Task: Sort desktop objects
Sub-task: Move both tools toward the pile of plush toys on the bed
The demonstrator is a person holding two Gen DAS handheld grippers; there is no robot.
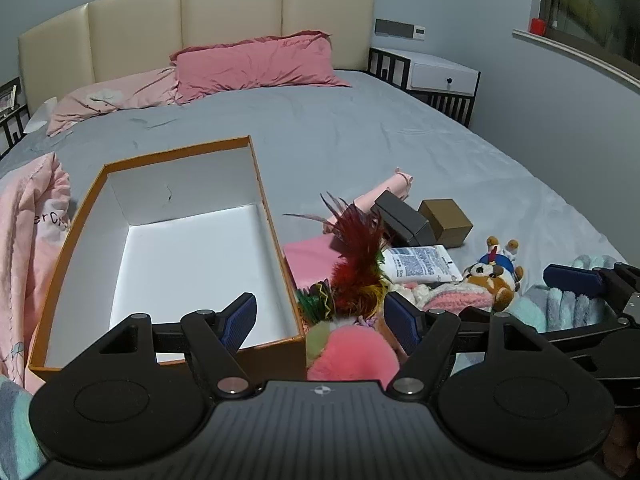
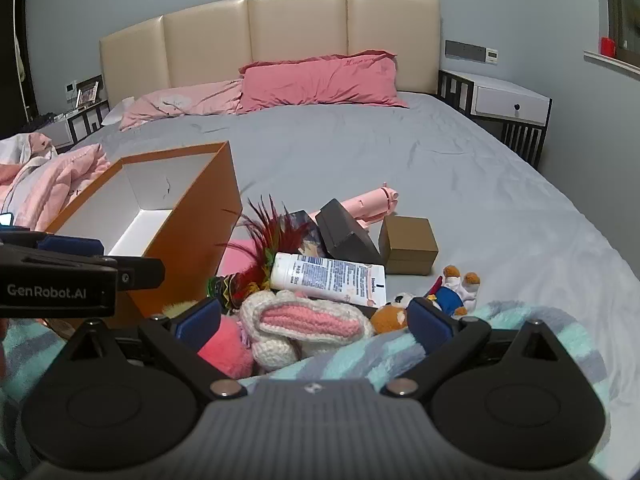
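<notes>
An empty orange box (image 1: pixel 176 256) with a white inside lies on the grey bed; it also shows in the right wrist view (image 2: pixel 188 224). Right of it is a pile: a red feather toy (image 1: pixel 358 268), a white lotion tube (image 2: pixel 328 278), a pink knitted toy (image 2: pixel 308 322), a pink pompom (image 1: pixel 352 354), a small plush animal (image 1: pixel 494 280), a black box (image 2: pixel 346 232), a brown box (image 2: pixel 408 246) and a pink roll (image 2: pixel 370 202). My left gripper (image 1: pixel 320 320) is open over the box's near corner and the pompom. My right gripper (image 2: pixel 316 326) is open around the knitted toy.
Pink pillows (image 2: pixel 320 82) lie at the headboard. A pink quilt (image 1: pixel 28 240) is bunched left of the box. A teal striped blanket (image 2: pixel 520 332) lies under my right gripper. A nightstand (image 2: pixel 508 106) stands at the far right.
</notes>
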